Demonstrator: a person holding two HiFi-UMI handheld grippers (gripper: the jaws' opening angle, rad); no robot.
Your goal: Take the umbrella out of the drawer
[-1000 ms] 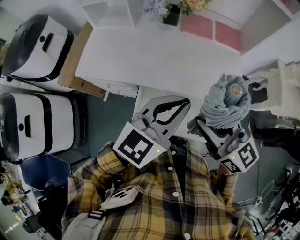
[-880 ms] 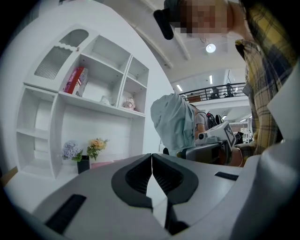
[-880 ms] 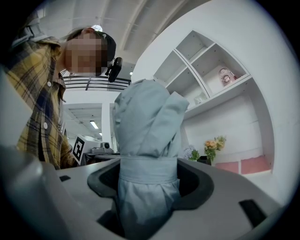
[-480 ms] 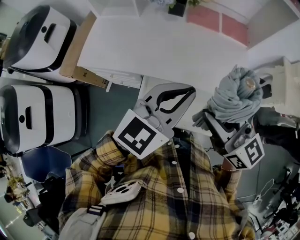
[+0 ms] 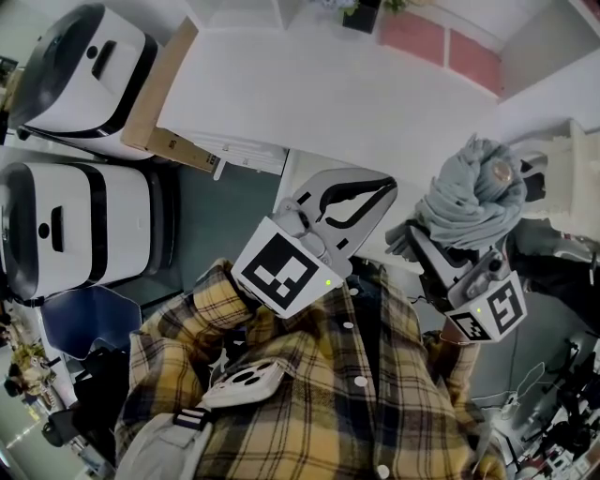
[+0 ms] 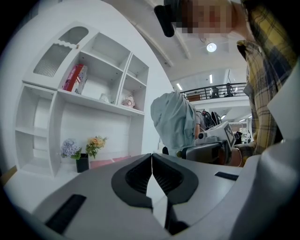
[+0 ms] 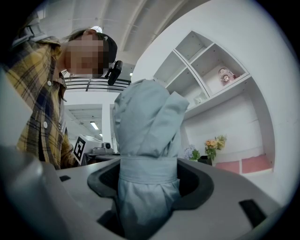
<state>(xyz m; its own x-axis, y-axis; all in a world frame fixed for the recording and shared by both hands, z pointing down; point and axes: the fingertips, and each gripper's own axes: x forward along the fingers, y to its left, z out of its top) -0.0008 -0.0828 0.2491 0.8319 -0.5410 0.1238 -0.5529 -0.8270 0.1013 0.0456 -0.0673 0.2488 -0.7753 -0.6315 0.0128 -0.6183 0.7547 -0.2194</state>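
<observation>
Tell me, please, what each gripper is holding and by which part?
The right gripper holds the umbrella around its strapped middle; the left gripper is shut and empty.

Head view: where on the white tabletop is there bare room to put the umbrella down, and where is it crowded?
Bare: the wide middle of the white tabletop, from the cardboard box at its left edge rightward. Crowded: only the far edge, with the flower pot and pink panels. The umbrella is clamped in the right gripper.
</observation>
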